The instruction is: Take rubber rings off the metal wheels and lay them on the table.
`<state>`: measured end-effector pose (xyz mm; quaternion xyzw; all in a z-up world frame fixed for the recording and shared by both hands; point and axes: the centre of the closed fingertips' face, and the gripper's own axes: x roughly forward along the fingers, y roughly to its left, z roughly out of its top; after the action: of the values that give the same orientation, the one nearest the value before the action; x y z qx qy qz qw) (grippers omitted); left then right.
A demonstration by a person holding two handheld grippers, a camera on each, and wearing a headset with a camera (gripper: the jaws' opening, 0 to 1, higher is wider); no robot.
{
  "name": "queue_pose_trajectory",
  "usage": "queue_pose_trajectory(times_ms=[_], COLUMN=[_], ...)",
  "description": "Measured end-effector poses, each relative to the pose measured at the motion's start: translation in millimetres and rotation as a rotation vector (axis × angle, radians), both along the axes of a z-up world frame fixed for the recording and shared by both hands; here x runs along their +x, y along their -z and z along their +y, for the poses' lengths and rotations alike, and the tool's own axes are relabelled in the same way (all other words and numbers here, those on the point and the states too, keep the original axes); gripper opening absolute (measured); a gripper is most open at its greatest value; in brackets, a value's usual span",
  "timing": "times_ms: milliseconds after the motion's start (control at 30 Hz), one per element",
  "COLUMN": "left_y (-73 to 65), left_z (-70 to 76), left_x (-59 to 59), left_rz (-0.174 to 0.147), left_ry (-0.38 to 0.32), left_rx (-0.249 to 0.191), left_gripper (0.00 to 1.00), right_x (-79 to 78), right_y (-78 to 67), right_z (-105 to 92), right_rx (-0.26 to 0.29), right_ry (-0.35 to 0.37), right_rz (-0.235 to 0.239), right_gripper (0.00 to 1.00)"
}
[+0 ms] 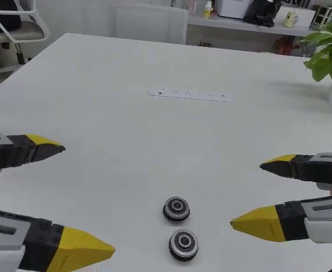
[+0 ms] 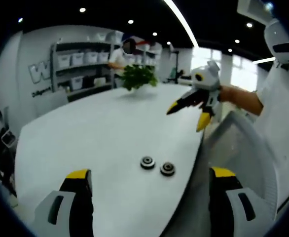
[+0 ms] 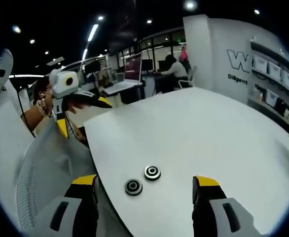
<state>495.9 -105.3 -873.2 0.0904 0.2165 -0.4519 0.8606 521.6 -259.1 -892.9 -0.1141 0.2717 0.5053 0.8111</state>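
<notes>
Two small metal wheels, each with a black rubber ring around it, lie flat near the front edge of the white table (image 1: 126,124). One wheel (image 1: 176,208) lies just behind the other wheel (image 1: 183,244). My left gripper (image 1: 88,198) is open, to the left of them and apart. My right gripper (image 1: 246,194) is open on their right, also apart. In the left gripper view both wheels (image 2: 147,162) (image 2: 167,169) lie ahead between the jaws, and the right gripper (image 2: 196,101) hovers beyond. The right gripper view shows the wheels (image 3: 152,172) (image 3: 133,187) and the left gripper (image 3: 80,106).
A white power strip (image 1: 191,94) is set in the table's middle. A potted plant (image 1: 327,54) stands at the right edge. Chairs (image 1: 18,28) (image 1: 149,22) stand at the far side, with a cluttered counter (image 1: 251,17) behind.
</notes>
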Motion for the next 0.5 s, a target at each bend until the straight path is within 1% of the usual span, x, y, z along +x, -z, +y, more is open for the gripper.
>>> queue_pose_trajectory(times_ms=[33,67,100,133,167,200,267,400,500], left_y=[-2.0,-5.0,-6.7,-9.1,-10.0,-10.5,-13.8,-20.1,-24.9], left_z=[-2.5,-6.0,-8.0,-12.0,-14.9,-17.4,-23.2,-36.4,-49.0], left_x=[1.7,4.4,6.1,7.2,7.0,7.0,10.4,16.7,24.1], left_rz=[-0.007,-0.009,-0.009,-0.015,-0.012,-0.01,-0.032,-0.053,-0.085], left_ry=[0.008,0.012,0.015,0.029,0.045,0.059,0.087,0.144,0.186], left_rx=[-0.009,-0.028,-0.035,-0.042,-0.042,-0.038,-0.019,0.005,0.018], left_gripper=[1.0,1.0,1.0,1.0,1.0,1.0,1.0,1.0,1.0], right_x=[0.5,0.4,0.5,0.7,1.2,2.3,4.6,10.4,13.4], right_y=[-0.9,-3.0,-4.3,-4.8,-5.6,-6.4,-7.3,-7.4,-5.0], right_z=[3.4,9.2,12.6,15.9,18.4,21.6,24.7,30.4,35.4], right_rx=[0.008,0.024,0.031,0.033,0.035,0.037,0.035,0.02,0.02], right_ry=[-0.013,-0.036,-0.048,-0.056,-0.061,-0.069,-0.078,-0.095,-0.108], right_rz=[-0.006,-0.017,-0.022,-0.02,-0.019,-0.018,-0.026,-0.043,-0.046], right_gripper=[0.75,0.75,0.74,0.73,0.72,0.71,0.69,0.67,0.66])
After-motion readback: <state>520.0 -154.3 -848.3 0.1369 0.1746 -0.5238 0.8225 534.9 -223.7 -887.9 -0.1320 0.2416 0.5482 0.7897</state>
